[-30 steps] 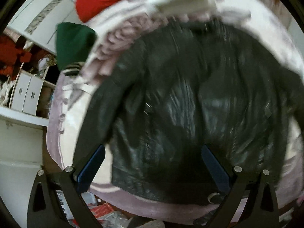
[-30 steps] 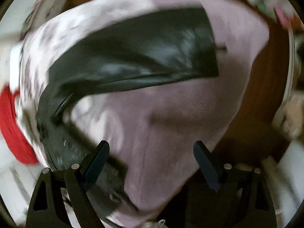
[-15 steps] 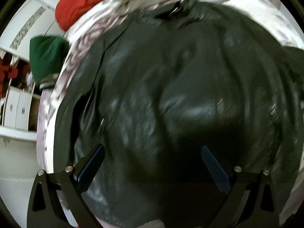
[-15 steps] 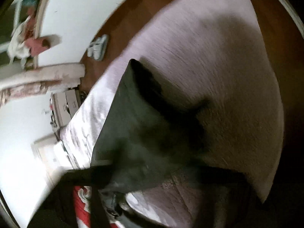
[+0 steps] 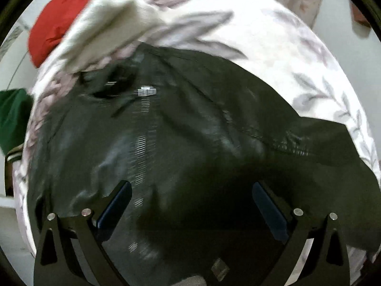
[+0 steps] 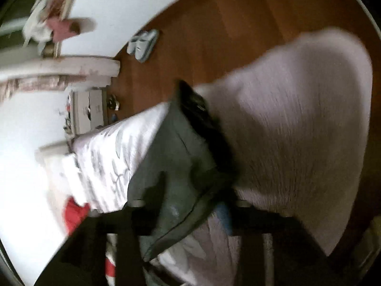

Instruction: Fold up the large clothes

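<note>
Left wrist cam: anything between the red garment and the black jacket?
Yes, a crumpled white cloth on the leaf-print bedcover lies between red garment and black jacket, left wrist view.

The jacket [image 5: 190, 143] lies on the blanket [image 5: 273, 47], zipper [image 5: 142, 128] facing up.

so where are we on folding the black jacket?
Done: the black jacket is spread zip-up on the floral bedding. In hand: the right claw, jaws opening, has a jacket flap between its blurred fingers; the left claw hangs open above the jacket. Left: no finished fold shows yet.
</note>
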Available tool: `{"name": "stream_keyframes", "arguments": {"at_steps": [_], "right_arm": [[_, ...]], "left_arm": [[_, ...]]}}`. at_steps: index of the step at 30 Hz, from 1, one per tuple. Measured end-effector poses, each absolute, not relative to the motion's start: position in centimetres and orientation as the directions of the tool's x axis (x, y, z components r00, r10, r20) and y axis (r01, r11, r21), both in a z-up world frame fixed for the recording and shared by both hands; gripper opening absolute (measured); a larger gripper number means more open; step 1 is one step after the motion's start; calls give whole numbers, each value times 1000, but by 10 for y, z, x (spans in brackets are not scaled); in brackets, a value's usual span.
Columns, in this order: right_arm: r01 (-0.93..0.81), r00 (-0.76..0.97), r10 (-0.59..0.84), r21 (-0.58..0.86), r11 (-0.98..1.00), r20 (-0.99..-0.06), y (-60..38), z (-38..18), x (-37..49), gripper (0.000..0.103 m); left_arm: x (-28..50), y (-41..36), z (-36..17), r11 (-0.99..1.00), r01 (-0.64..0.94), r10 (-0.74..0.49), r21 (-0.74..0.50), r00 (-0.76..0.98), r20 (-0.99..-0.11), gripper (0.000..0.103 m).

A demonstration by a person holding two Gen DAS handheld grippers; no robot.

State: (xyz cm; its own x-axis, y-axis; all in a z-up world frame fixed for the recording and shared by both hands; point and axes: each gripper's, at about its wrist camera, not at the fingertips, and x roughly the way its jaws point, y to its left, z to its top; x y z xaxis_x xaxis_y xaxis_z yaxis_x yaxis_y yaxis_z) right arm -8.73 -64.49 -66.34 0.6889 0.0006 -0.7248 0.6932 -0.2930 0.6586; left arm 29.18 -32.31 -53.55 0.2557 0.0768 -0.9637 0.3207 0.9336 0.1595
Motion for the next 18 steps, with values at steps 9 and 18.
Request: {"name": "stream_keyframes", "arguments": {"at_steps": [9,18], "right_arm": [[626,729,-104,721,-299,-676,-642,-686,-61,71],[661,724,-180,744,-96,-666,-653,-562,4,5]], "left_arm": [[289,-328,-574,918,355,87,175,252,-964,103],[296,-255,-531,952,271,57,142,299,-952,103]]}}
